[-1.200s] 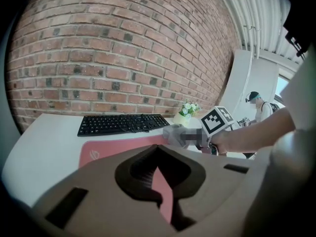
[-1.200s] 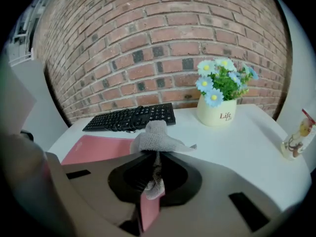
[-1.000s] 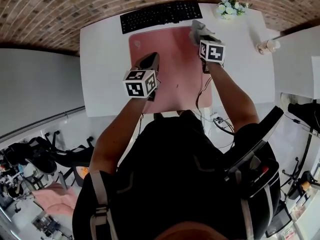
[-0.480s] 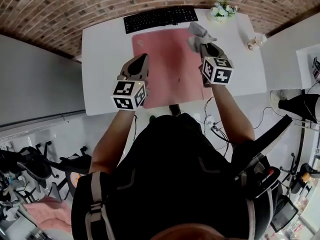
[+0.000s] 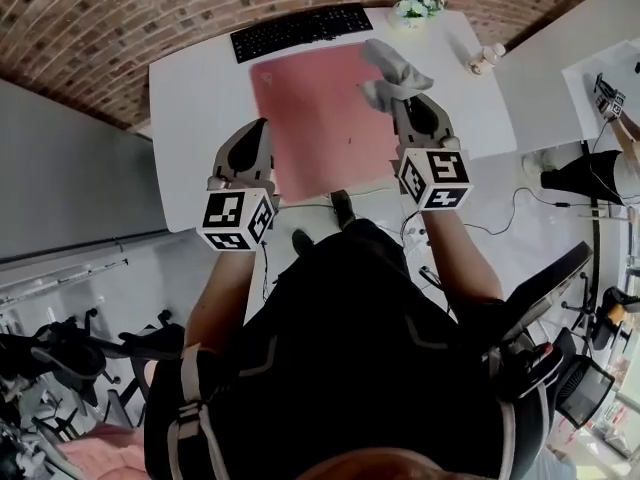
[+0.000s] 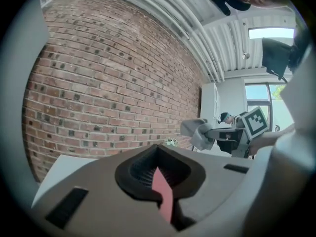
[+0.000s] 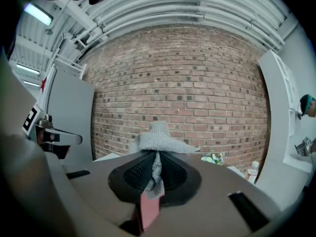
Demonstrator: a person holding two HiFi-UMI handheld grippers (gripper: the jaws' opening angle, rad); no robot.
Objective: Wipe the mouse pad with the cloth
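- Head view: a white desk [image 5: 190, 108] stands against a brick wall.
- Pink mouse pad [image 5: 310, 118] lies flat along the middle of the desk, its near edge at the desk's front edge.
- Black keyboard [image 5: 300, 30] sits just beyond the pad's far edge.
- Left gripper [image 5: 258, 133] hovers at the pad's left edge. The left gripper view shows its jaws pressed together with nothing between them; only a sliver of pink pad shows through the gap.
- Right gripper [image 5: 408, 103] hangs over the pad's right side, jaws clamped on the cloth.
- Grey cloth [image 5: 392, 73] bunches out past the jaw tips and, seen from the left gripper, looks raised off the pad.
- White flowers [image 5: 417, 3] stand at the desk's far right.
- Small bottle [image 5: 487, 56] stands near the desk's right edge.
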